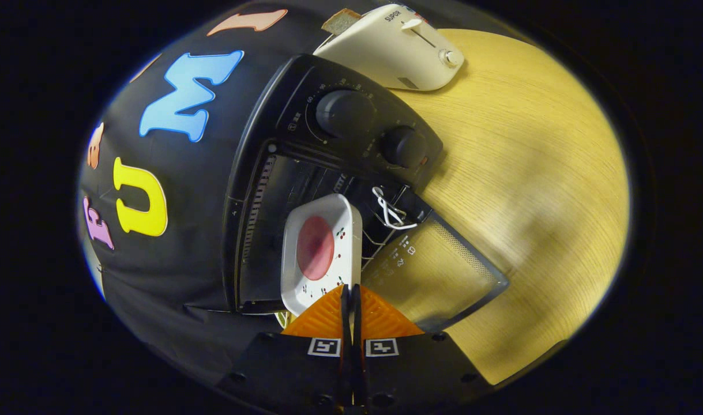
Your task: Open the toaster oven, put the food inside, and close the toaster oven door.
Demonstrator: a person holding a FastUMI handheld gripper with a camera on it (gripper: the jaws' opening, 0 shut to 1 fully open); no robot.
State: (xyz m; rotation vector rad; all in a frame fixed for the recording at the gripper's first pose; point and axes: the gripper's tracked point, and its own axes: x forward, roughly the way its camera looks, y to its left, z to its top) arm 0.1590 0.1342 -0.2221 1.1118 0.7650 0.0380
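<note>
A white square plate (321,253) carrying a round pink slice of food (315,248) sits partway inside the open oven (351,144), its far edge over the wire rack (380,230) and its near edge at the gripper (350,294). The fingers are pressed almost together, clamped edge-on on the plate's near rim, with only a thin dark gap between them. Small cherry sprigs dot the plate's border beside the food.

The black oven's glass door (438,271) is swung fully down, lying just beside the plate and reaching out over the wooden table (536,190). A white cord loop (388,210) hangs at the rack's edge near the door hinge. Two dark knobs, a large one (344,112) and a smaller one (404,146), stand on the oven's control panel beyond the plate.

Past the oven, a cream pop-up toaster (397,49) rests on the table, touching or nearly touching the oven's far corner, with a slice of bread (341,22) sticking out of its slot. The whole view is rolled sideways, so the table rises along one side and the booth's black cloth wall (172,276) along the other.
</note>
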